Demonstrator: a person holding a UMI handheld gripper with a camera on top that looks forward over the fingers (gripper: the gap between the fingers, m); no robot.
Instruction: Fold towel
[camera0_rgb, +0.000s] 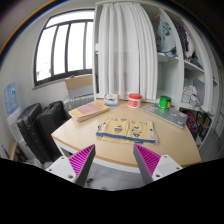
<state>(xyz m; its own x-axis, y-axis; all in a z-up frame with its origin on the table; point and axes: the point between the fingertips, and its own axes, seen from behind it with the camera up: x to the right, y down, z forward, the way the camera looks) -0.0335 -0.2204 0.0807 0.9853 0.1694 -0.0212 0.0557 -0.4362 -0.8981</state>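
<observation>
- Down low, gripper (116, 165) spread wide, pink-ribbed pads (77, 160) apart with nothing between them, held above the near edge of the surface (85, 132).
- Just beyond the fingers, on the pale wooden surface: patterned towel (127, 128), lying flat and unfolded, long axis running side to side across the fingers' line, slightly skewed.
- Printed figures on the towel, too small to read; no legible brand or writing anywhere.
- Farther back on the surface: red cup (135, 100), green cup (164, 101), flat box-like stack (88, 109) to the left.
- Left of the surface, dark chair backs (38, 128).
- Behind, a window (62, 48), a white curtain (124, 45), and shelves (183, 55) holding assorted items at the right.
</observation>
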